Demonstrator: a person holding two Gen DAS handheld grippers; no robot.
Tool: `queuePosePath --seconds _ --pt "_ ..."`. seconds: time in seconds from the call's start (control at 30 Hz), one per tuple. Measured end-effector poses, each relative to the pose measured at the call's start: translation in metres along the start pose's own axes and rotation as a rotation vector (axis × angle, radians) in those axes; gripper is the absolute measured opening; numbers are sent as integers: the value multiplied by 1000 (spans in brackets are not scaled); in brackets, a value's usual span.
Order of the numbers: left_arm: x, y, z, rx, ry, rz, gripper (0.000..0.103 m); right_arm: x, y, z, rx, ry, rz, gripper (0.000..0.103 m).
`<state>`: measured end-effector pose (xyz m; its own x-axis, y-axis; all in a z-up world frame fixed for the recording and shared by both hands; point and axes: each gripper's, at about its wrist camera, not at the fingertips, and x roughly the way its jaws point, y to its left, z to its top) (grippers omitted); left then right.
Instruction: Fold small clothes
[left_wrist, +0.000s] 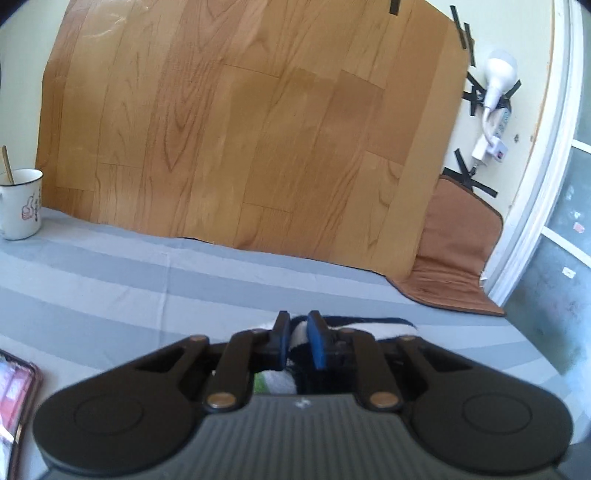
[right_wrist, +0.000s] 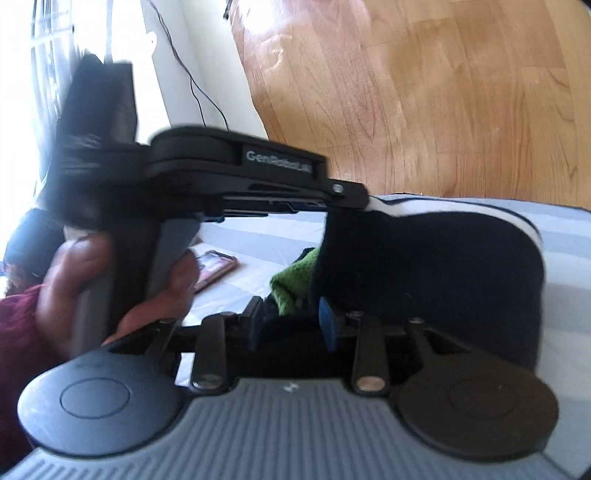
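slip risk on a lifted fold
left gripper (left_wrist: 298, 334) is pinched on the dark striped garment (right_wrist: 424, 258) above the striped sheet (left_wrist: 147, 288); right gripper (right_wrist: 291, 319) stands part open around cloth, unclamped, so the hem could sag.

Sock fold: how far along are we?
Nothing looks finished. In hand: the left gripper pinches the dark sock's white-striped end, lifted off the striped sheet; the right gripper straddles its lower part. Left: folding it over and laying it flat.
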<state>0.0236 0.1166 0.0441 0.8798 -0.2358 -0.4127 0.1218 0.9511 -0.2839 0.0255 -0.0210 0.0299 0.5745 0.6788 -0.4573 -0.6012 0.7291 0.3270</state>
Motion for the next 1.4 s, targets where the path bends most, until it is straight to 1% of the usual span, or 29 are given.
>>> queuePosePath --seconds 0.07,0.13,0.17,0.2,0.23,0.27,0.33,0.43,0.47,0.53,0.57,0.6,0.63,0.7,0.73,0.8,0.83,0.9,0.93,1.0,1.03,1.1,1.13,1.17,1.2,1.23,1.27,1.33,1.4 --pt "4 1 -1 18 -2 11 12 -16 -4 3 6 -51 -12 37" --pt "10 4 -2 25 -7 37 12 -22 -12 5 43 -53 -20 32" --pt "14 7 -2 21 -7 63 8 -18 -15 4 57 -24 -8 29" --pt "18 11 -1 11 1 79 7 -9 -15 2 62 23 0 22" --pt "23 16 -1 -12 10 95 6 5 -10 -3 50 77 -1 20" --pt "28 23 -3 -43 29 104 5 21 -2 -11 3 137 -29 20" --pt "33 33 -7 -96 63 113 5 33 11 -17 -75 116 -61 22" --pt "20 39 -9 -139 54 103 6 33 2 -10 -7 129 -41 21" --pt "11 39 -8 -146 33 106 11 28 -1 -9 13 127 -28 21" --pt "-8 39 -6 -160 -6 98 46 12 -7 -6 47 104 3 24" --pt "-17 37 -6 -162 -21 105 85 1 -9 -4 63 77 23 26" --pt "-23 35 -7 -159 -36 104 102 -12 -16 -3 81 38 36 35" --pt "-30 32 -8 -147 -45 84 103 -24 -22 -2 101 -4 31 51" --pt "-28 26 -10 -124 8 25 103 -49 -41 0 158 -81 -27 70" --pt "-24 23 -12 -119 42 9 103 -56 -51 -1 188 -99 -50 76" --pt "-11 19 -18 -107 110 -1 103 -65 -74 -7 280 -92 -96 79" --pt "-3 17 -21 -98 143 11 103 -66 -83 -11 331 -79 -109 80" --pt "13 21 -27 -111 203 37 103 -66 -101 -20 417 -57 -84 82" --pt "19 25 -31 -135 233 28 103 -65 -106 -23 446 -47 -71 83" --pt "31 41 -37 -226 294 -28 103 -60 -114 -28 482 -20 -50 84" --pt "29 46 -38 -246 270 -55 103 -56 -114 -29 486 -4 -43 84" --pt "30 53 -39 -278 265 -95 99 -44 -118 -28 487 28 -24 84" --pt "31 55 -40 -292 260 -118 91 -39 -117 -27 482 39 -13 83" --pt "34 56 -42 -310 272 -158 77 -32 -115 -26 452 37 -9 83" --pt "35 55 -43 -320 264 -161 72 -23 -112 -24 425 48 -9 80" --pt "37 54 -42 -318 262 -160 70 -18 -107 -19 404 54 -27 71" --pt "41 52 -40 -319 262 -148 67 -14 -104 -15 379 57 -46 66" --pt "46 47 -32 -328 260 -141 64 -15 -104 -8 328 23 -53 53" --pt "56 36 -16 -309 239 -165 58 -23 -107 1 263 -24 -97 51"
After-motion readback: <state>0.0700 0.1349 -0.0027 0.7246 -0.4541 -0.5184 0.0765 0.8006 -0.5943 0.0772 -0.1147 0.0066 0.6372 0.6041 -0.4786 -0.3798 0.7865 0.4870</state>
